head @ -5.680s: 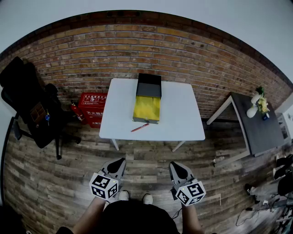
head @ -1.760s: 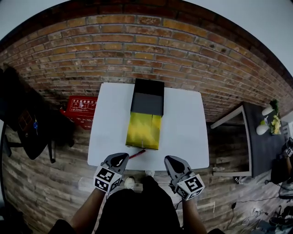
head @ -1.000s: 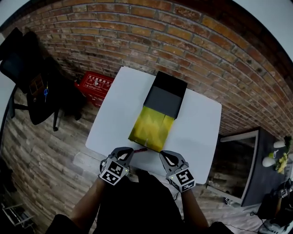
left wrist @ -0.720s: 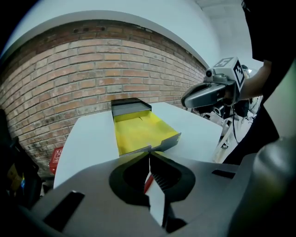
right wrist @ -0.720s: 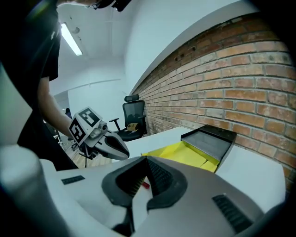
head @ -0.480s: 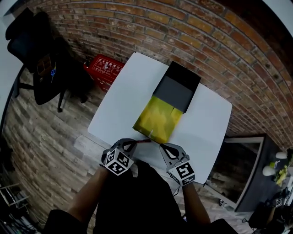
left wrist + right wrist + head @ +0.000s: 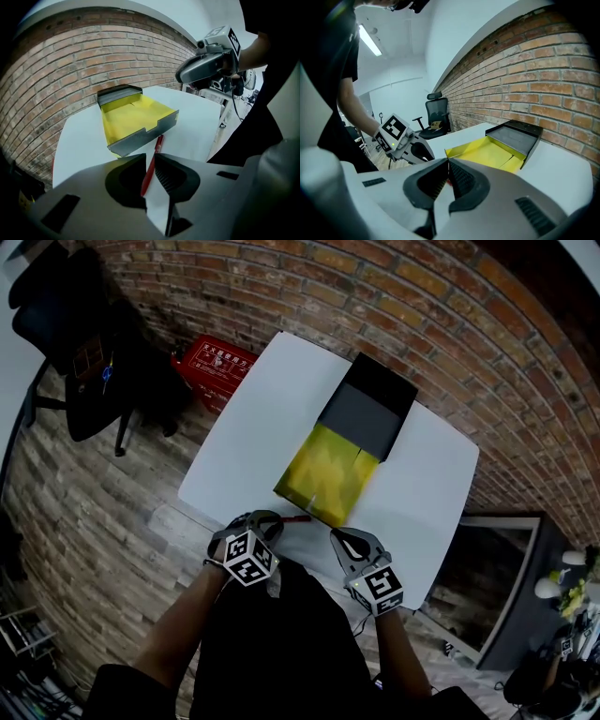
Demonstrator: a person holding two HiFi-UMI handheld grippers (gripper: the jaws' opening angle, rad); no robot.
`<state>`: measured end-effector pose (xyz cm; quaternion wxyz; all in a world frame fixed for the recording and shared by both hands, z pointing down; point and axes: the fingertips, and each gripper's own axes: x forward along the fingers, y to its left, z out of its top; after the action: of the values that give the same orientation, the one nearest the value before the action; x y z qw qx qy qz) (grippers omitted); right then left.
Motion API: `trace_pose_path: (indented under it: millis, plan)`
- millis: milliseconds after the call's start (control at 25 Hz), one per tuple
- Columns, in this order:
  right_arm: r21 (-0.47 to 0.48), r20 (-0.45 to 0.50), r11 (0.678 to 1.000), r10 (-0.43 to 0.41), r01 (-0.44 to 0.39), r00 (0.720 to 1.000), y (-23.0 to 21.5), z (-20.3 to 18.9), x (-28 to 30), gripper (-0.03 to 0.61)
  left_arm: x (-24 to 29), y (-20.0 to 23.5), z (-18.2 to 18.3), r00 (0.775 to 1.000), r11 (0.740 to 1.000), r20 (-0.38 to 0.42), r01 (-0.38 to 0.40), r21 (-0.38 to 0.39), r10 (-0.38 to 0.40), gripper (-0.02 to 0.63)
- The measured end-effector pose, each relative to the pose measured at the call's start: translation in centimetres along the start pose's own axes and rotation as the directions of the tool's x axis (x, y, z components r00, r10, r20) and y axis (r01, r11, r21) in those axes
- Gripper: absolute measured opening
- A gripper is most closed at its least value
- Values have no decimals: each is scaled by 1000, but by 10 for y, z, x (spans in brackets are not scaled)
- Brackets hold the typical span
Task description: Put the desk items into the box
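A red pen (image 7: 296, 518) lies on the white table (image 7: 246, 442) just before the near wall of an open box (image 7: 328, 474) with a yellow lining and a dark far part (image 7: 367, 409). My left gripper (image 7: 265, 519) is at the pen's near end. In the left gripper view the red pen (image 7: 151, 168) runs through the narrow gap of the left gripper (image 7: 149, 159), filling it. My right gripper (image 7: 345, 538) hovers at the table's near edge, shut and empty. In the right gripper view the right gripper (image 7: 447, 162) points at the box (image 7: 487, 151).
A brick wall stands behind the table. On the floor at the left are a red crate (image 7: 220, 362) and a black office chair (image 7: 66, 343). A dark side table (image 7: 497, 587) stands at the right. The left gripper (image 7: 410, 145) shows in the right gripper view.
I have come up to the table from a few steps back. My left gripper has reached the pen, which now sits between its jaws. The right gripper has stayed shut.
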<state>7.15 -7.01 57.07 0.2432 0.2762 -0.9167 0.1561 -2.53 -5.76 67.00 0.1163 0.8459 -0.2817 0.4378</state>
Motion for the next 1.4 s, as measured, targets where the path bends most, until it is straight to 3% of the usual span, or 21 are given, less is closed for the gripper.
trace_pose_path:
  millis: [160, 760, 1400]
  plan:
    - [12, -2, 1000, -6, 6, 1000, 1, 0, 1, 21, 8, -3, -6, 998, 998, -58, 37, 58, -34, 86]
    - [48, -6, 997, -55, 55, 998, -3, -9, -7, 21, 28, -4, -27, 970, 980, -225, 125, 158, -87, 91]
    - [78, 13, 992, -100, 98, 995, -16, -12, -18, 21, 30, -9, -26, 943, 968, -284, 214, 129, -171, 66]
